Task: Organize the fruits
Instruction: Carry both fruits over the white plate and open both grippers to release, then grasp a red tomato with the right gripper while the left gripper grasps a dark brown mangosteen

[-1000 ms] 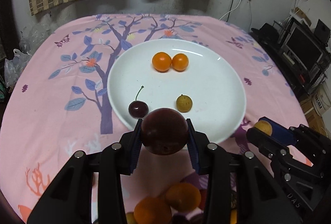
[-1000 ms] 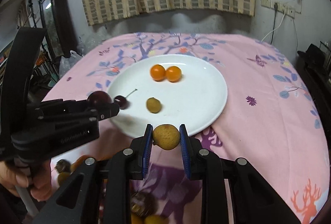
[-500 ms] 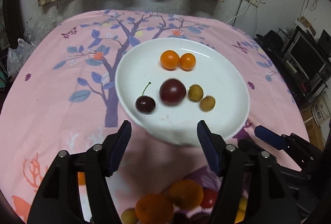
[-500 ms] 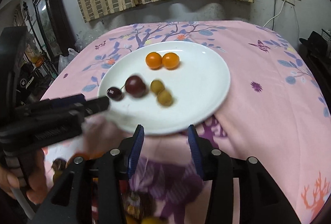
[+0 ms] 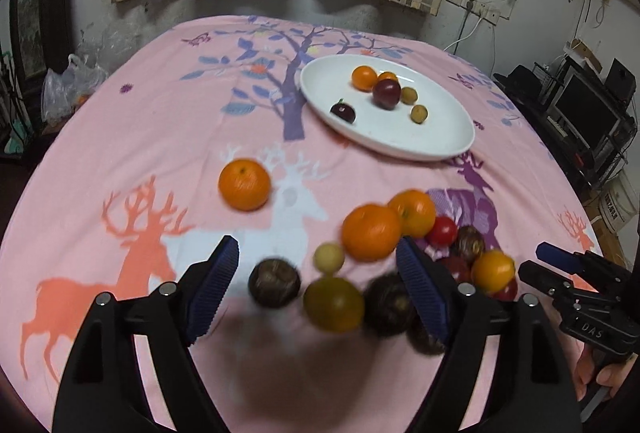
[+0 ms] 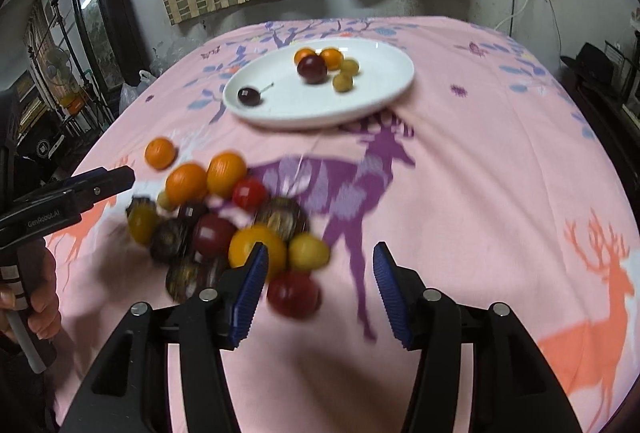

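Fruit lies in a loose heap (image 5: 400, 265) on the pink tablecloth (image 5: 152, 137), near our two tongs, and a second, smaller lot sits on the white plate (image 5: 440, 137) farther back and well apart from both. In the left wrist view the left gripper (image 5: 318, 285) hangs over the heap's left part: a dark round fruit (image 5: 274, 283), a small pale one (image 5: 329, 256) and an olive-green one (image 5: 334, 305) show between its blue pads, none of them touched. A lone orange (image 5: 244, 185) rests on the cloth beyond the left pad. In the right wrist view the right gripper (image 6: 318, 285) stands at the heap's right edge; a red fruit (image 6: 294, 293) and a yellow one (image 6: 308, 252) lie just inside its left pad.

We cannot make out the near fruits well, for they are blurred, and the left gripper's right finger hides part of the pile. Some dark fruits at the near edge we cannot name.

Both tongs hold nothing. The left gripper's jaws stand wide and are opening further; the right gripper's jaws are parted less and are opening too.

On the plate we see two small oranges (image 6: 320, 57), a dark plum (image 6: 311, 69), two small yellow-green fruits (image 6: 346, 75) and a cherry (image 6: 249, 96).
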`<action>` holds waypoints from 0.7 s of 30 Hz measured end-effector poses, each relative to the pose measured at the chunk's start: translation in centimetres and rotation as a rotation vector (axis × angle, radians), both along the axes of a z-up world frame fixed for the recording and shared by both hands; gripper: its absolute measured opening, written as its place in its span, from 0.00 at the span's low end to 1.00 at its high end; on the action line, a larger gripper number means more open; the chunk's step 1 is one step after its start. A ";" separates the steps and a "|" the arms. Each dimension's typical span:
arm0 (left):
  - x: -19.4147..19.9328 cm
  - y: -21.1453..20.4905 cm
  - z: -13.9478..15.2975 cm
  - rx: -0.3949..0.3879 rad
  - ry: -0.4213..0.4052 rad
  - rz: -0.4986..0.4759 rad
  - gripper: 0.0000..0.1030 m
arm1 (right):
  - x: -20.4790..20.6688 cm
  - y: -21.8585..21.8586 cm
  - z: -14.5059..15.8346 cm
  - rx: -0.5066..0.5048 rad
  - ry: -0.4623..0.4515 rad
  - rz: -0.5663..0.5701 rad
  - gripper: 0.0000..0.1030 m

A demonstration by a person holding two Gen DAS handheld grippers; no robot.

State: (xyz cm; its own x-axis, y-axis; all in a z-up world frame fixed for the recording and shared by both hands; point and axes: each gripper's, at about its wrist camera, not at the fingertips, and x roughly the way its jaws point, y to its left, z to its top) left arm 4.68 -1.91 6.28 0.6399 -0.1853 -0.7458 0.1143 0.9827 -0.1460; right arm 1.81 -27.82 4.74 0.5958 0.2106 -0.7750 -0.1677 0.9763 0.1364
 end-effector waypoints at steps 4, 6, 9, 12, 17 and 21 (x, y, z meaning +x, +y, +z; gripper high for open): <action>-1.6 1.7 -1.1 0.026 -0.010 0.030 0.77 | -1.3 1.0 -1.1 -0.032 0.036 0.009 0.54; -2.0 2.6 -1.3 0.007 -0.010 0.039 0.77 | -1.6 1.6 -1.7 -0.064 0.050 0.014 0.54; -2.2 3.6 -1.5 0.015 -0.021 0.042 0.77 | -1.5 2.4 -2.5 -0.097 0.067 0.011 0.54; -2.0 4.5 -1.9 0.004 -0.018 0.055 0.77 | -0.7 3.1 -3.1 -0.135 0.080 -0.002 0.54; -1.5 5.6 -2.1 -0.030 -0.013 0.063 0.77 | 0.8 3.4 -3.4 -0.140 0.065 -0.021 0.54; -1.1 5.4 -2.6 -0.035 0.011 0.052 0.77 | 0.5 3.2 -3.2 -0.116 0.033 -0.021 0.30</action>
